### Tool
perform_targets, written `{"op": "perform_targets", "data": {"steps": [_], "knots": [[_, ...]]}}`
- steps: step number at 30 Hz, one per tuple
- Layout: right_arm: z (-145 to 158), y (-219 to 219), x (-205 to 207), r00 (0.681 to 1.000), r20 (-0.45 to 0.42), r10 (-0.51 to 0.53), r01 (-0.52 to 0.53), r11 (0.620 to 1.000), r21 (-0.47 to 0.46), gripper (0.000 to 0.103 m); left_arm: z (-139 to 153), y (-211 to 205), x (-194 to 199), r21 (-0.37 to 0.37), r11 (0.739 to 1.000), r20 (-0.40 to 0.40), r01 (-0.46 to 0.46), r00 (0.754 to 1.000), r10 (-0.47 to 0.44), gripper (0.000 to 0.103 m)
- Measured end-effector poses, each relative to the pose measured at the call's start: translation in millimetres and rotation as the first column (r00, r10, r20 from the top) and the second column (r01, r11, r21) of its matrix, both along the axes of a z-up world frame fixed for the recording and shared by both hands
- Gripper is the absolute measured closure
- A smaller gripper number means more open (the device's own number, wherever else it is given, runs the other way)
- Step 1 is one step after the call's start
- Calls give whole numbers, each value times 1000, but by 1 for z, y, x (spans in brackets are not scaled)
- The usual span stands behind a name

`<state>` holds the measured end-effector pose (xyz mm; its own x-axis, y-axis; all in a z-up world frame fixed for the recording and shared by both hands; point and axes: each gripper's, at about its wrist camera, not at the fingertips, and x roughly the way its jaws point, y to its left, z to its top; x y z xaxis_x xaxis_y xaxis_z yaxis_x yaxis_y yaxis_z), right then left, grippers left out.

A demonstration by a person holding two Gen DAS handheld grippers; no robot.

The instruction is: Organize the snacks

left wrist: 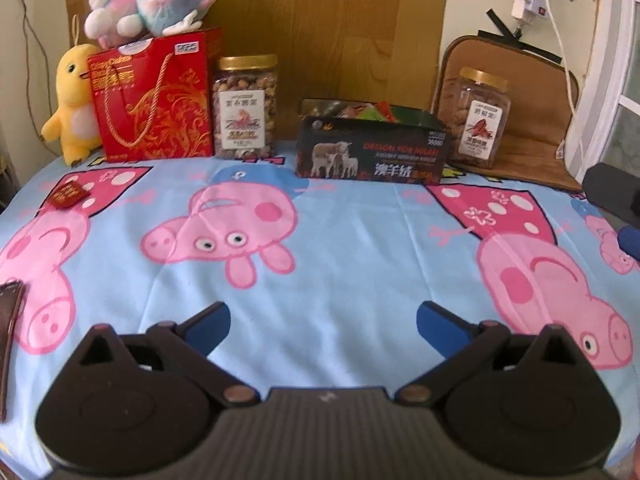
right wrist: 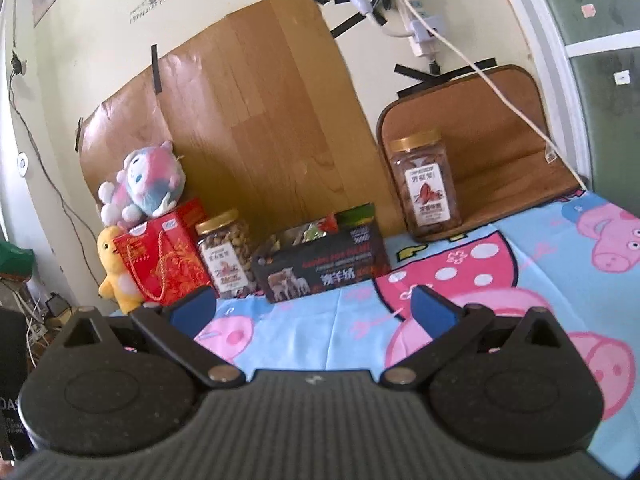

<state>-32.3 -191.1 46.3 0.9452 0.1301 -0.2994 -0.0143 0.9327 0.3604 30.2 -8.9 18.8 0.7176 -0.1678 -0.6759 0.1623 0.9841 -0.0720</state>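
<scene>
Snack box: the black open-topped box (left wrist: 370,152) stands well ahead of the left hand-held gripper (left wrist: 323,322), slightly to its right; from the right hand-held gripper (right wrist: 314,306) it lies ahead, near its fingertips in view but apart from them.
Box contents: coloured snack packets (right wrist: 316,226) show above its rim.
Nut jar: a gold-lidded jar (left wrist: 245,108) stands ahead-left of the left hand-held gripper, just beside the red gift bag (left wrist: 154,98).
Second jar: another gold-lidded jar (right wrist: 426,186) stands ahead-right of both hand-held grippers, on a brown cushion (right wrist: 500,152).
Loose packet: a small red packet (left wrist: 68,196) lies far ahead-left of the left hand-held gripper on the cartoon-pig sheet (left wrist: 340,240).
Left hand-held gripper: hovers low over the sheet, level, jaws spread wide, holding nothing.
Right hand-held gripper: tilted, raised above the sheet's near edge, jaws spread wide, holding nothing; its dark tip (left wrist: 614,196) shows at the left view's right edge.
Toys: a yellow plush duck (left wrist: 74,104) beside the bag, a pink-blue plush (left wrist: 152,0) on top.
</scene>
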Motion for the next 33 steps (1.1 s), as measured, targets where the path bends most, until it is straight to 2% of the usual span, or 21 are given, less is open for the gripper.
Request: {"op": "perform_targets", "data": {"steps": [7,12,20,25,33], "knots": [[-2,-23,22,995,-95,42,-39,999,36,0,-1,-20,19,16,999,-3,47,999,-47,0],[0,-36,32,996,-84,41,-37,998,51,0,-5,-36,33,66,996,-15,54,998,-53,0],[-10,-45,48,993,-105,60,-51,995,81,0,-2,-39,52,48,998,18,36,999,-37,0],[-8,-42,52,991,-109,73,-67,996,60,0,-2,-36,59,32,999,15,20,1000,-20,0],[-6,-38,55,989,-111,100,-94,994,56,0,1,-32,56,37,999,25,16,1000,-17,0]]}}
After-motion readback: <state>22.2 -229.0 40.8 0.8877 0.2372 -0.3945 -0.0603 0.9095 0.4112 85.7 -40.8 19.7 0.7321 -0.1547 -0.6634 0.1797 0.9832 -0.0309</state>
